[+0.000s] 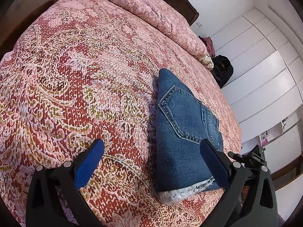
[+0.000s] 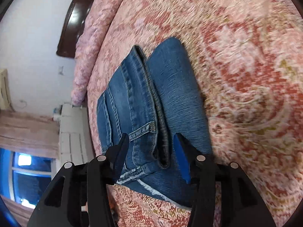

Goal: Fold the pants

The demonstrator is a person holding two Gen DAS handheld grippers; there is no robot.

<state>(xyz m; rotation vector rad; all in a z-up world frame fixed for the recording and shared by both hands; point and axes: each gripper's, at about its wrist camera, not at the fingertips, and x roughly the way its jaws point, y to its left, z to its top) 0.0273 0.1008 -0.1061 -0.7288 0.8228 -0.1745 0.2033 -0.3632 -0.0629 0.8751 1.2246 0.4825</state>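
Note:
The blue jeans [image 1: 181, 130] lie folded into a compact stack on the red and pink paisley bedspread [image 1: 75, 75], back pocket up, frayed hem toward me. My left gripper [image 1: 153, 147] is open and empty, its right finger over the stack's near edge. In the right wrist view the jeans [image 2: 151, 102] show the waistband and layered fold. My right gripper [image 2: 151, 141] is open just above the stack's near end, holding nothing. Its body also shows in the left wrist view [image 1: 251, 157].
A rolled pink quilt [image 1: 161, 11] lies along the head of the bed by the dark wooden headboard [image 1: 187, 5]. A black bag [image 1: 223, 70] sits beside the bed. White wardrobe doors [image 1: 265, 71] stand beyond. A window [image 2: 28, 174] is at the left.

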